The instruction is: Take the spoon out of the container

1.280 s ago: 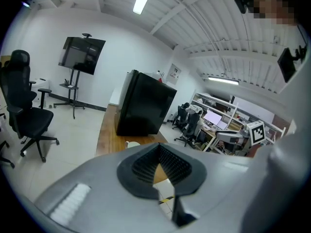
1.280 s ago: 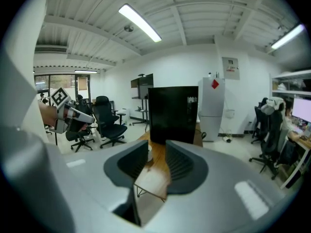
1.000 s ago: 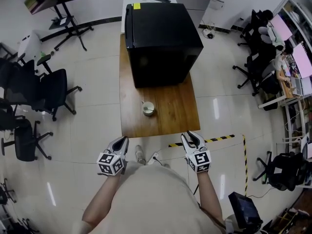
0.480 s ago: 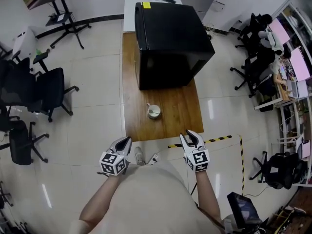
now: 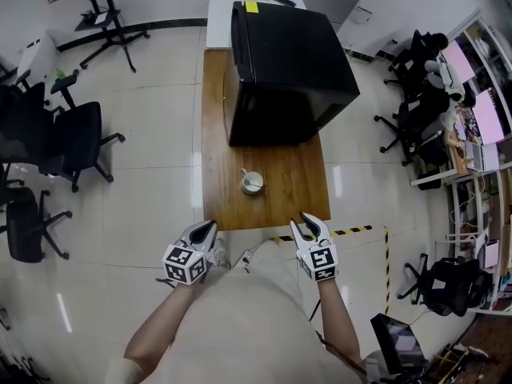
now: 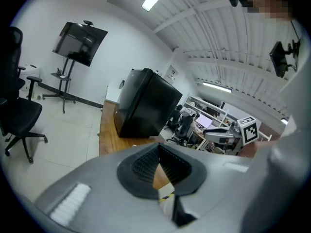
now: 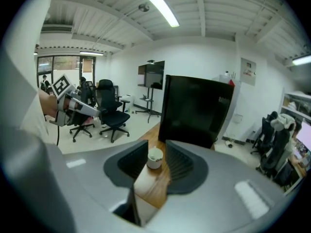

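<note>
Right tongs apart, cup ahead, black cabinet behind.

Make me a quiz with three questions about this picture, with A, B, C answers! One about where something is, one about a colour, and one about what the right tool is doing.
1. Where is the cup?
A. on the wooden table
B. on the floor
C. on a chair

2. What colour is the big box on the table?
A. white
B. black
C. red

3. How is the right tool?
A. shut on the cup
B. open, holding nothing
C. shut on the box

Answers:
1 A, the cup stands on the wood in front of the big box.
2 B, every side of the box that shows is black.
3 B, its jaws stand apart near the table's edge, with the cup still ahead of them.
</note>
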Available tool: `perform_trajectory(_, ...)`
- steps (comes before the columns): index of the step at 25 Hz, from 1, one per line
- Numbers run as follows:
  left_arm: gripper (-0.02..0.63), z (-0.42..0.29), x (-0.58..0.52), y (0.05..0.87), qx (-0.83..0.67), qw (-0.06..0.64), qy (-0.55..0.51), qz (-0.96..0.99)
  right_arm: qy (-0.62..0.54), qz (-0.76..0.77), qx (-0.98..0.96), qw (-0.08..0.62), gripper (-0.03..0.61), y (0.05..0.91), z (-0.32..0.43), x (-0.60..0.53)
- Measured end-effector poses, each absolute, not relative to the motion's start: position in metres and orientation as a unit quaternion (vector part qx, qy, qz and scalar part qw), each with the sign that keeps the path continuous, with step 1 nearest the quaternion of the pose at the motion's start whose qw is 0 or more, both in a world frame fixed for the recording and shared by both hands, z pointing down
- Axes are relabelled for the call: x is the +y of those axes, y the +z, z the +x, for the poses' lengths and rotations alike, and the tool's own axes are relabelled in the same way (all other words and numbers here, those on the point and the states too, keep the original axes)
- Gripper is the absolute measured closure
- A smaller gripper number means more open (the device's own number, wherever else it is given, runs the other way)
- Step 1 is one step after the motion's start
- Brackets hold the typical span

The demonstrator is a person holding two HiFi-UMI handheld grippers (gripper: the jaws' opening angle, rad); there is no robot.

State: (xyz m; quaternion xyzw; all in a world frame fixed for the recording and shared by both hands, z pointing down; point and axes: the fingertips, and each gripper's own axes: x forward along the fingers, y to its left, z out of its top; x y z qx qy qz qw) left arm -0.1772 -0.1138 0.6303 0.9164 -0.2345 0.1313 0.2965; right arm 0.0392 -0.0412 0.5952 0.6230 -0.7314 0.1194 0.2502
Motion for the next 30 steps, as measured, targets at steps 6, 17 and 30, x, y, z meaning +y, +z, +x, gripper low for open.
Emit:
perform_trajectory(6, 0.617, -0.175, -0.112, 0.632, -0.255, 0.299, 0.136, 0.909, 0.112, 0.594, -0.751, 0.265, 0.465, 0.605, 0.04, -0.052)
perform_trajectory(17, 0.617, -0.155, -0.125, 0.621, -0.313, 0.305, 0.151, 0.887, 0.104, 0.535, -0.793, 0.273, 0.465, 0.626, 0.061, -0.106)
perform_trajectory(30, 0.617, -0.134, -0.142, 0.612, -0.373, 0.303, 0.152, 0.864, 0.132, 0.421, -0.821, 0.364, 0.463, 0.733, 0.042, -0.14)
